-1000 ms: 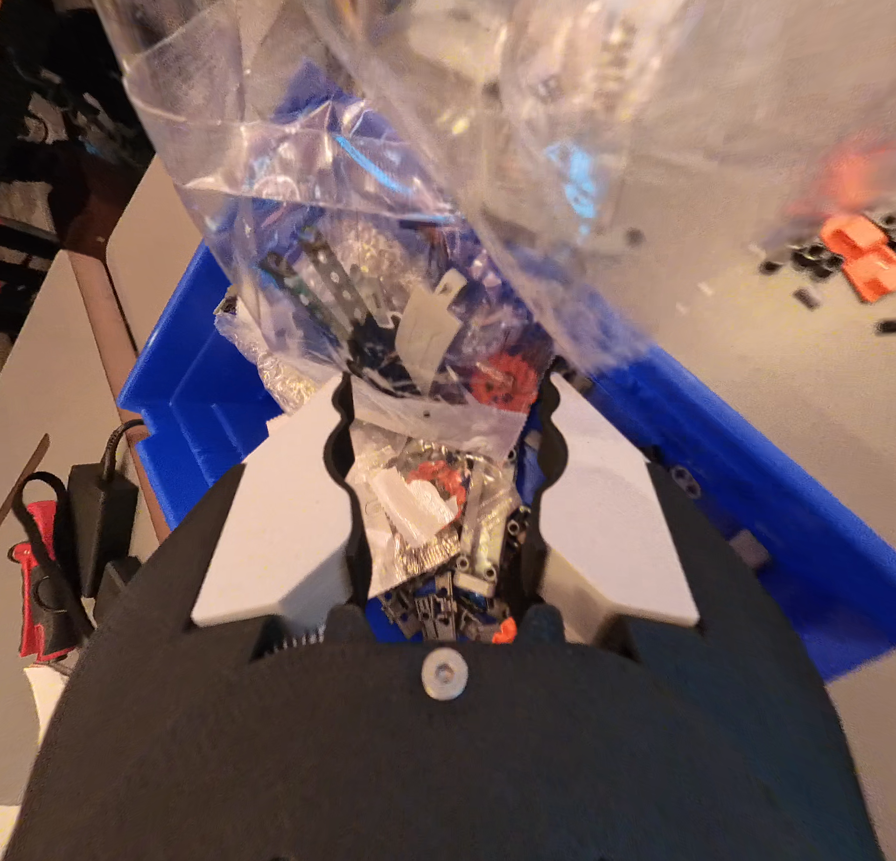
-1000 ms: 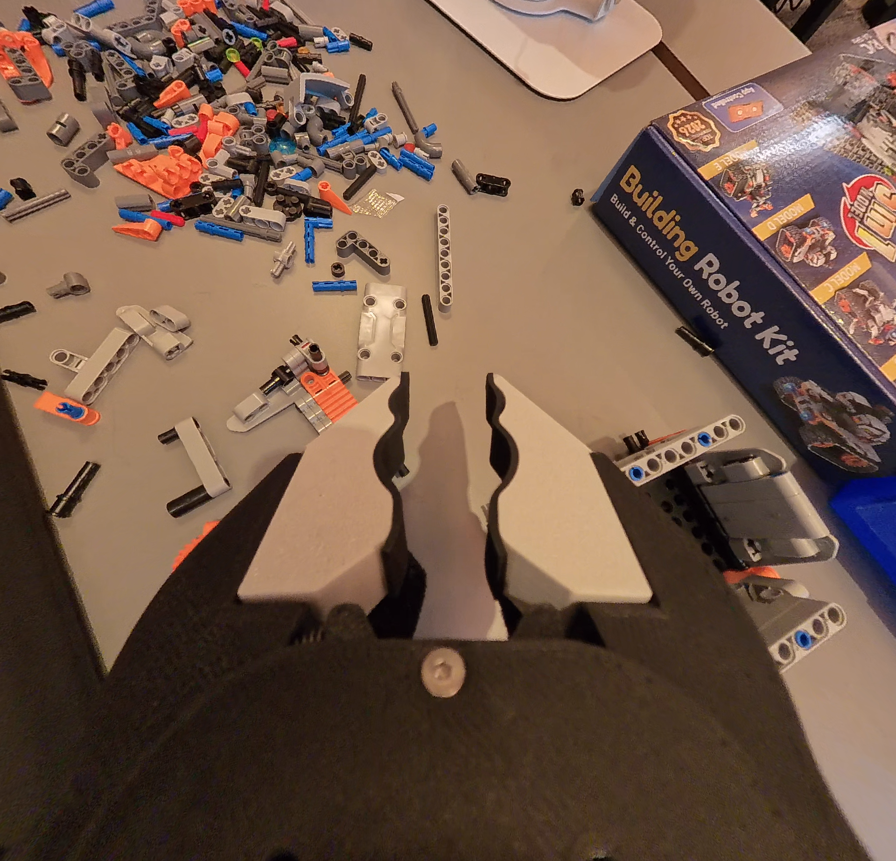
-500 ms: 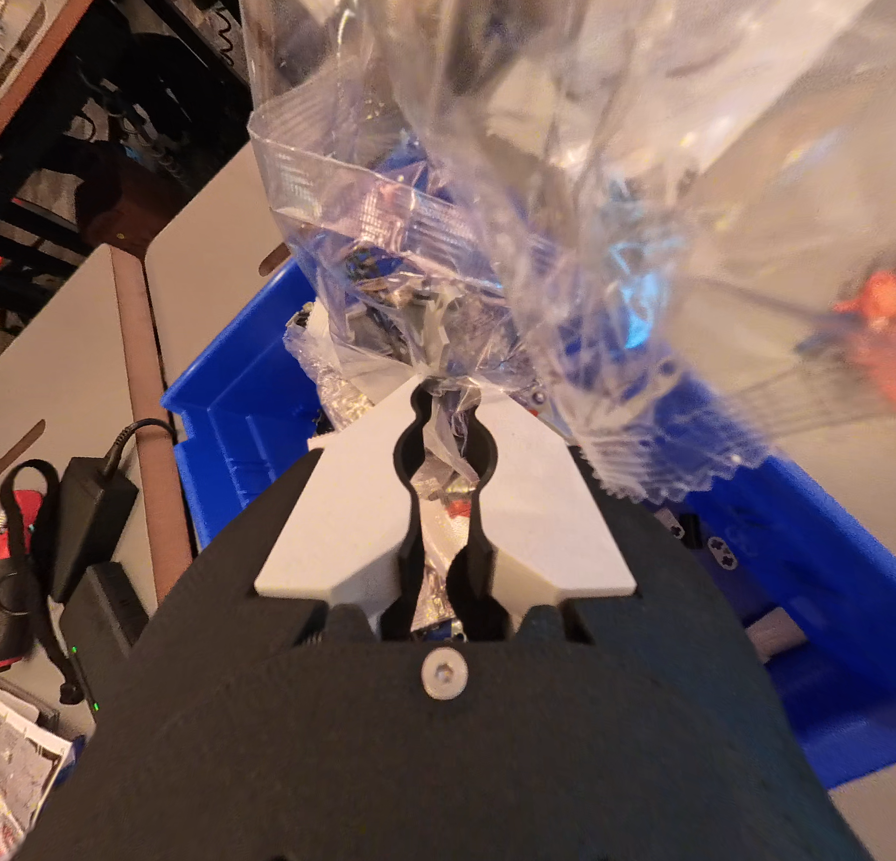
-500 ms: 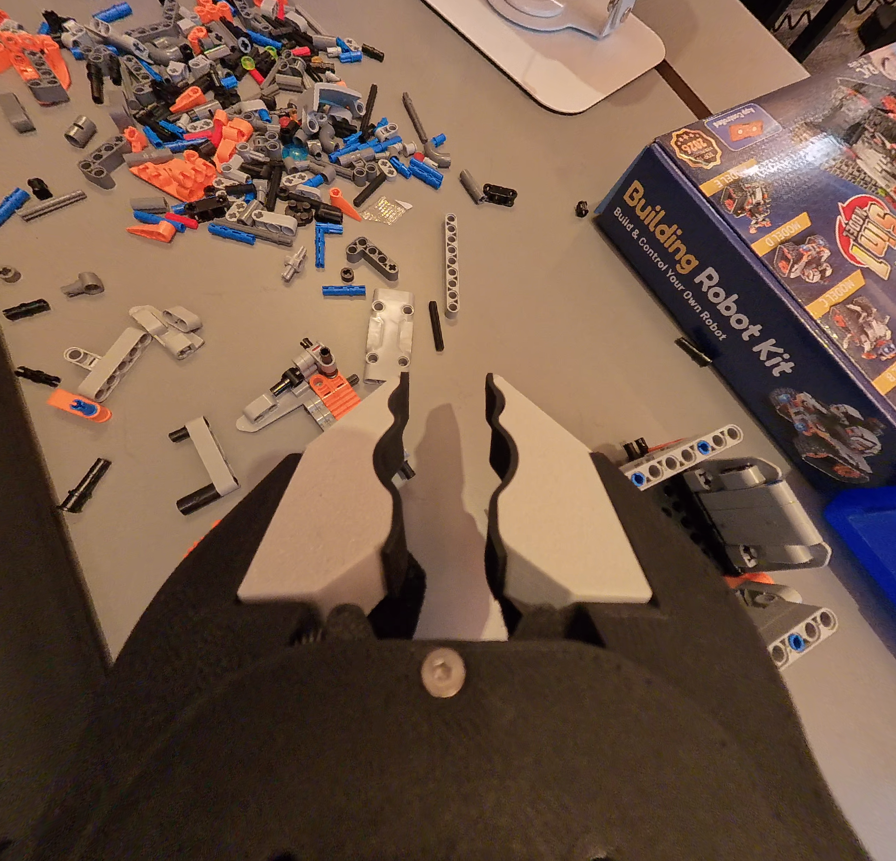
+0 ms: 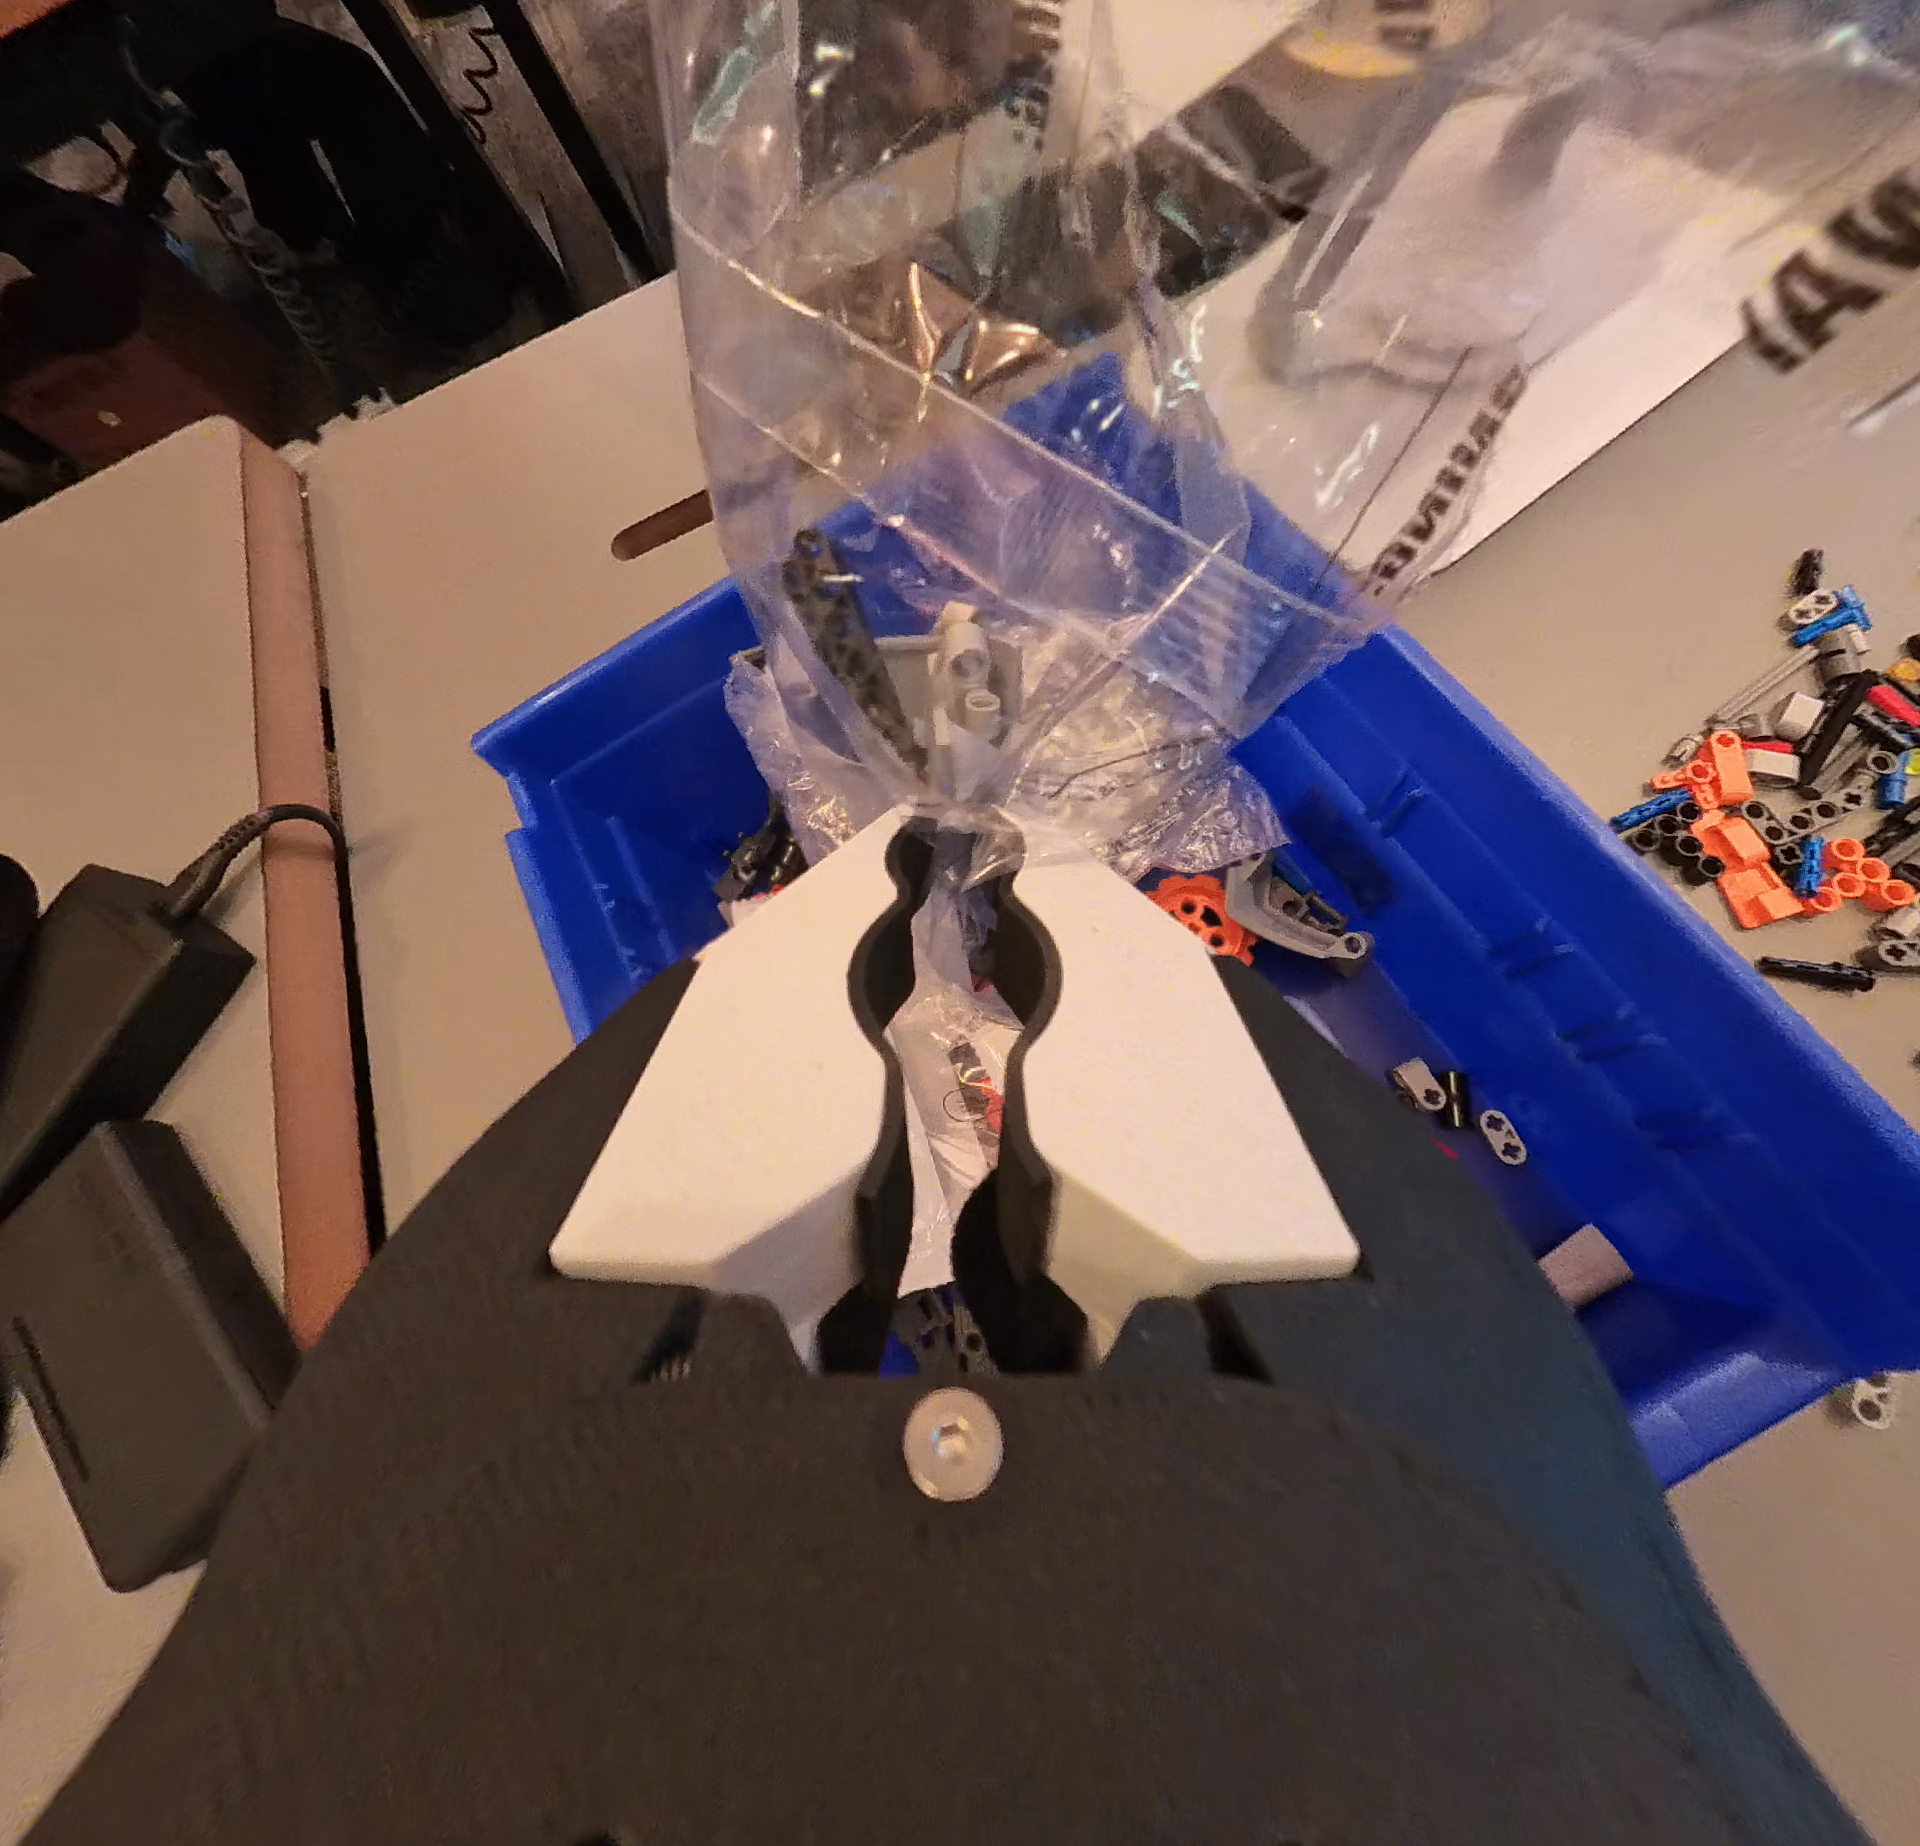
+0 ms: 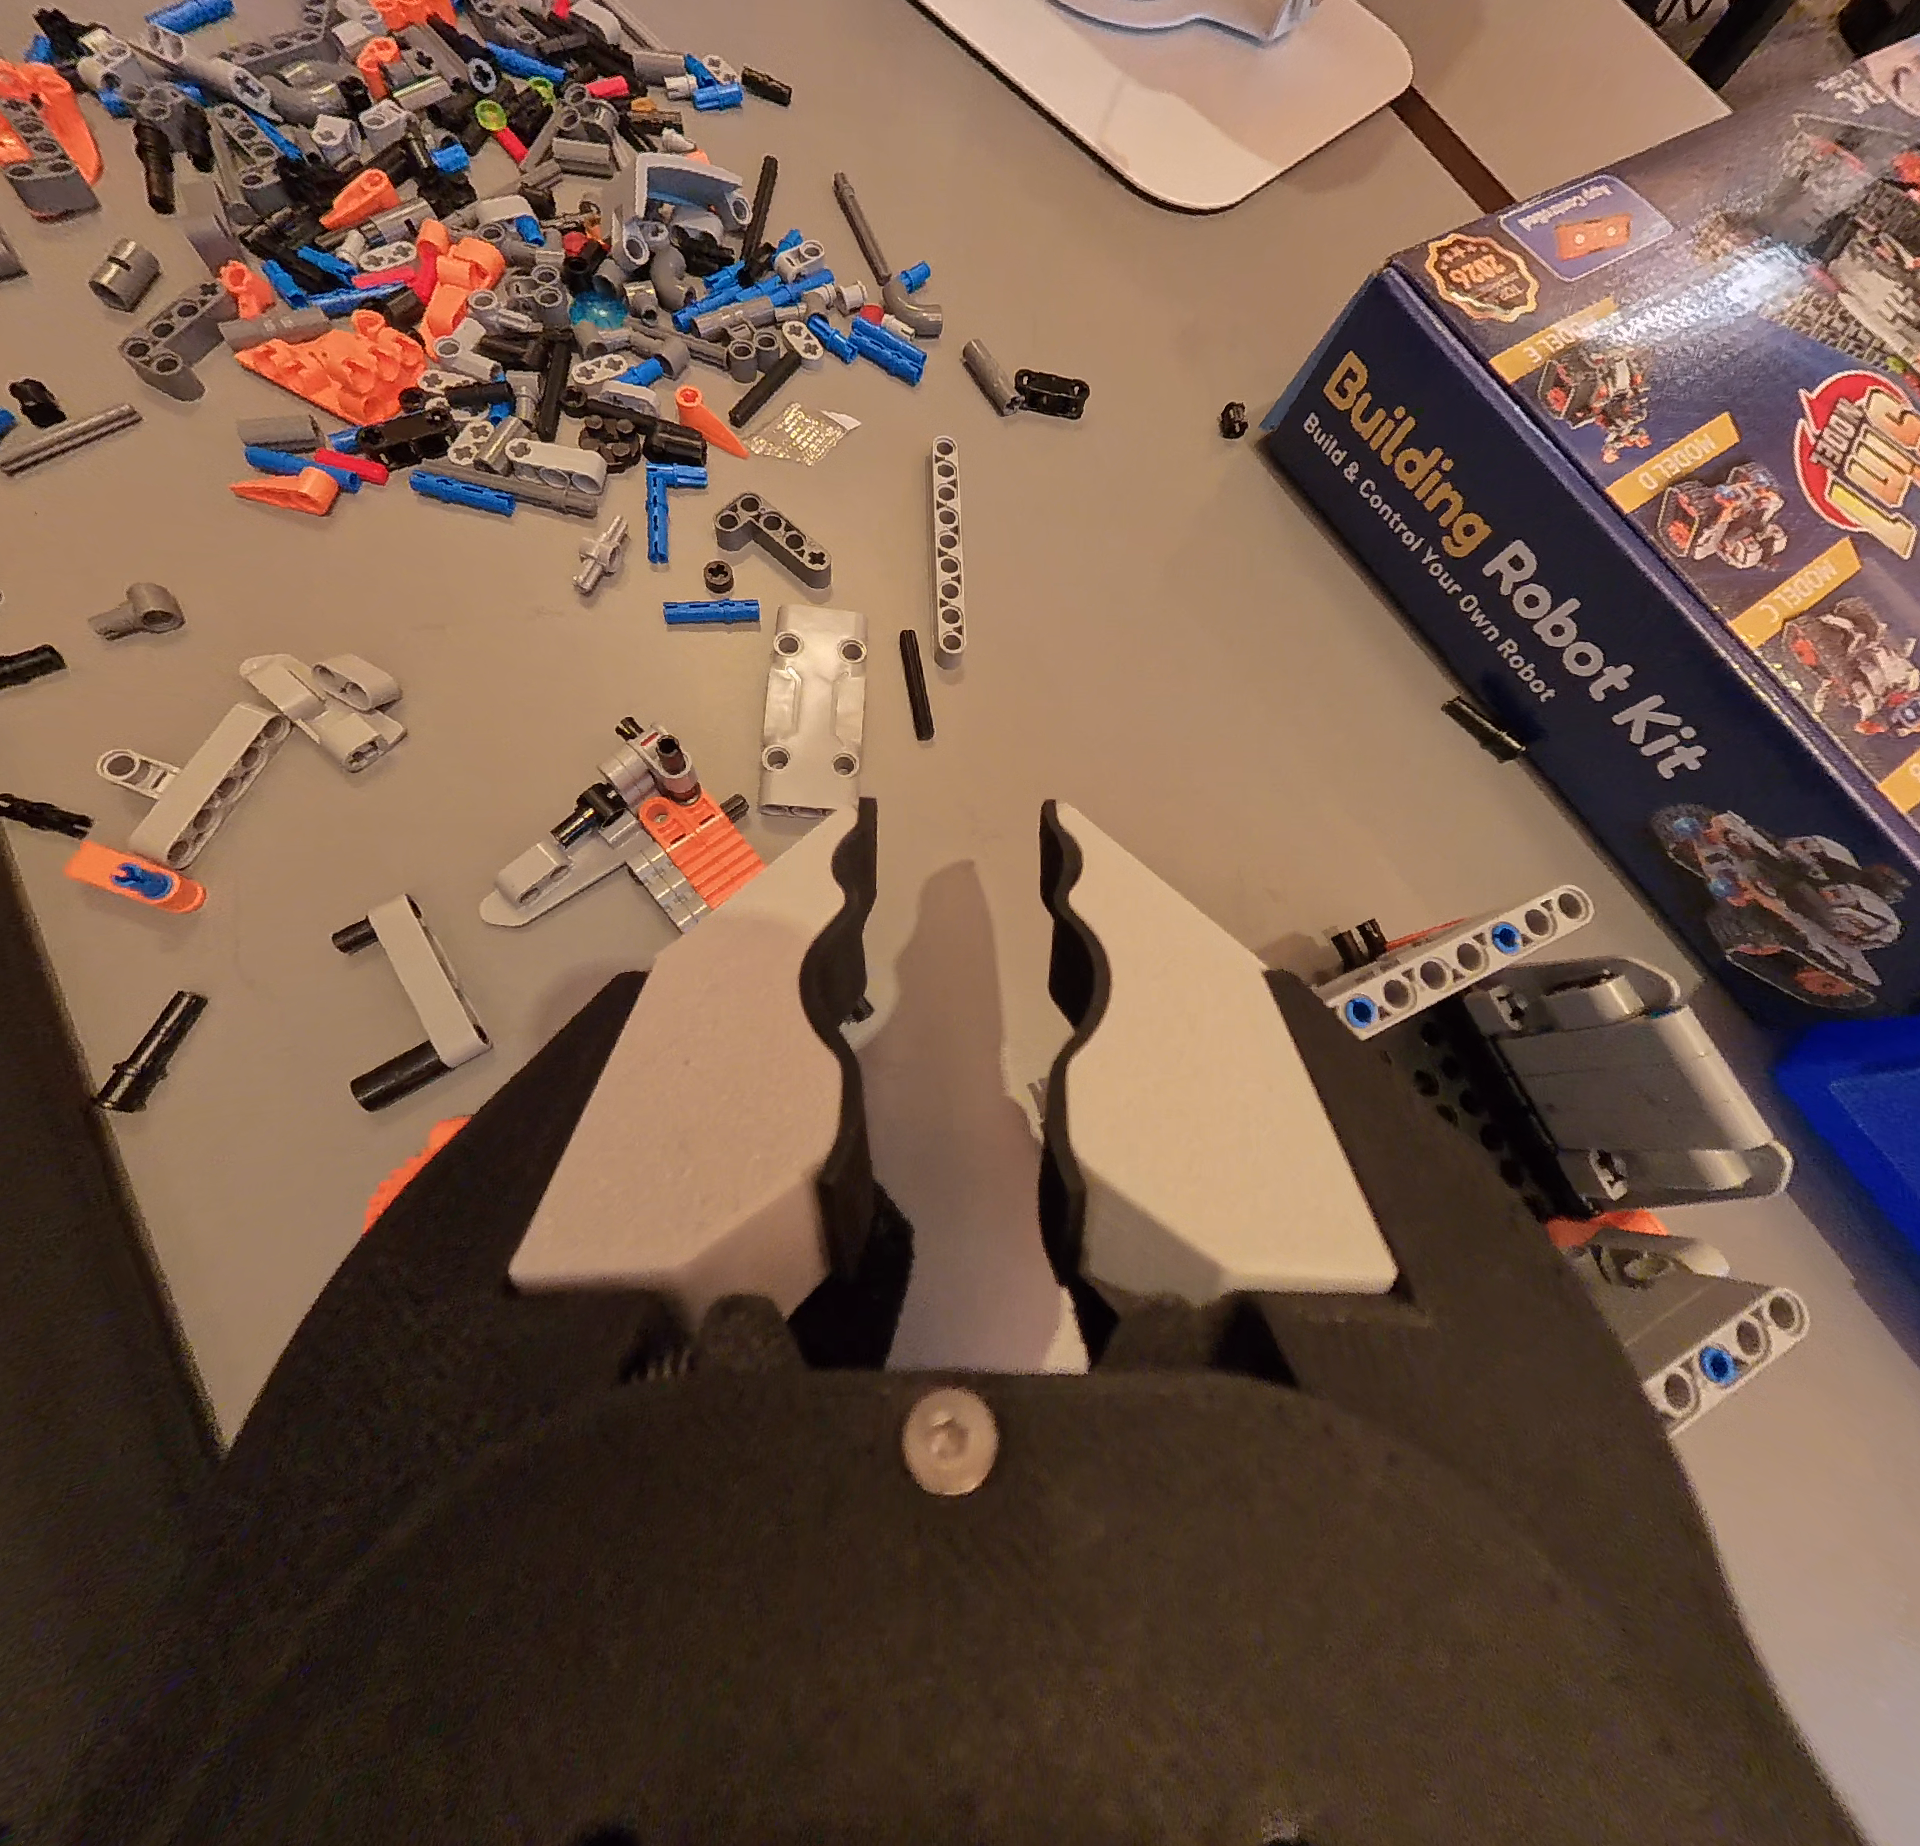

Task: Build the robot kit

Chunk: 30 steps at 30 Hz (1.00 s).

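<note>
My left gripper (image 5: 958, 846) is shut on a clear plastic bag (image 5: 966, 425) and holds it up over a blue bin (image 5: 1538, 975). A grey piece and a black beam sit in the bag just above the pinch. Loose building pieces lie in the bin, among them an orange gear (image 5: 1195, 913). My right gripper (image 6: 956, 820) is open and empty, low over the grey table. Nearest to it are a grey plate piece (image 6: 812, 707) and a small grey-and-orange assembly (image 6: 644, 840).
A pile of grey, blue, orange and black pieces (image 6: 447, 269) covers the far left of the table. A blue kit box (image 6: 1621, 560) lies at right, a grey motor assembly (image 6: 1558, 1058) beside my right gripper. Black power adapters (image 5: 94, 1017) lie left of the bin. The tips of one gripper are about 55 cm away from the tips of the other.
My left gripper closed on the bag and lifted it; the bag's pieces have dropped into the bin. My right gripper stayed open and hardly moved.
</note>
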Each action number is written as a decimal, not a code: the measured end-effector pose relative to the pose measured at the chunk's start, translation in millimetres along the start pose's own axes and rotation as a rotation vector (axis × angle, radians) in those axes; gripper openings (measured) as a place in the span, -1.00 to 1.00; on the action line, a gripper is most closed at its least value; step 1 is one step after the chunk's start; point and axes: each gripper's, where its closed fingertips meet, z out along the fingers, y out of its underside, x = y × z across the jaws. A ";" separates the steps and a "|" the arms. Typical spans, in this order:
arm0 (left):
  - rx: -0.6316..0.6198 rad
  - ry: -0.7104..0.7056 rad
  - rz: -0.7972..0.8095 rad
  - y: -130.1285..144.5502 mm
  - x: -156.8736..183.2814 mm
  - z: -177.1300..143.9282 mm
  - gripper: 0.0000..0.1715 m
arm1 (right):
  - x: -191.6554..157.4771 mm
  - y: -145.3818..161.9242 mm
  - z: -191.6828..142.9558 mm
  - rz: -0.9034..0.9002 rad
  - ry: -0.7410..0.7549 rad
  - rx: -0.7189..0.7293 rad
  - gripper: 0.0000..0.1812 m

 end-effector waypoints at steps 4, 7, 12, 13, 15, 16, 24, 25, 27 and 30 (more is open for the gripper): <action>0.021 0.025 -0.060 2.7 -11.1 -7.0 -0.93 | 1.4 1.3 0.3 0.002 0.006 -0.004 -0.67; 0.033 0.026 -0.080 2.6 -20.6 -15.1 -0.93 | 3.2 2.0 0.7 0.008 0.011 -0.005 -0.67; 0.040 0.002 -0.082 1.6 -38.3 -28.8 -0.93 | 6.1 5.1 3.1 0.014 0.019 -0.016 -0.68; 0.047 -0.003 -0.085 0.2 -41.8 -32.0 -0.93 | 6.7 6.0 3.7 0.016 0.020 -0.019 -0.68; 0.053 -0.011 -0.088 -1.2 -48.9 -37.5 -0.93 | 8.2 8.0 5.0 0.019 0.024 -0.026 -0.68; 0.052 -0.018 -0.086 -1.4 -52.5 -39.8 -0.93 | 8.9 9.0 5.7 0.021 0.026 -0.030 -0.68; 0.080 -0.011 -0.112 -5.7 -65.4 -56.2 -0.93 | 12.6 15.2 10.8 0.025 0.033 -0.049 -0.71; 0.080 -0.017 -0.107 -5.8 -66.5 -57.0 -0.93 | 12.9 15.2 11.0 0.023 0.037 -0.049 -0.71; 0.084 -0.032 -0.091 -7.7 -67.5 -59.0 -0.93 | 12.9 15.0 11.5 0.023 0.036 -0.046 -0.71; 0.112 -0.045 -0.067 -17.5 -66.5 -65.5 -0.93 | 13.5 14.5 12.0 0.024 0.037 -0.042 -0.72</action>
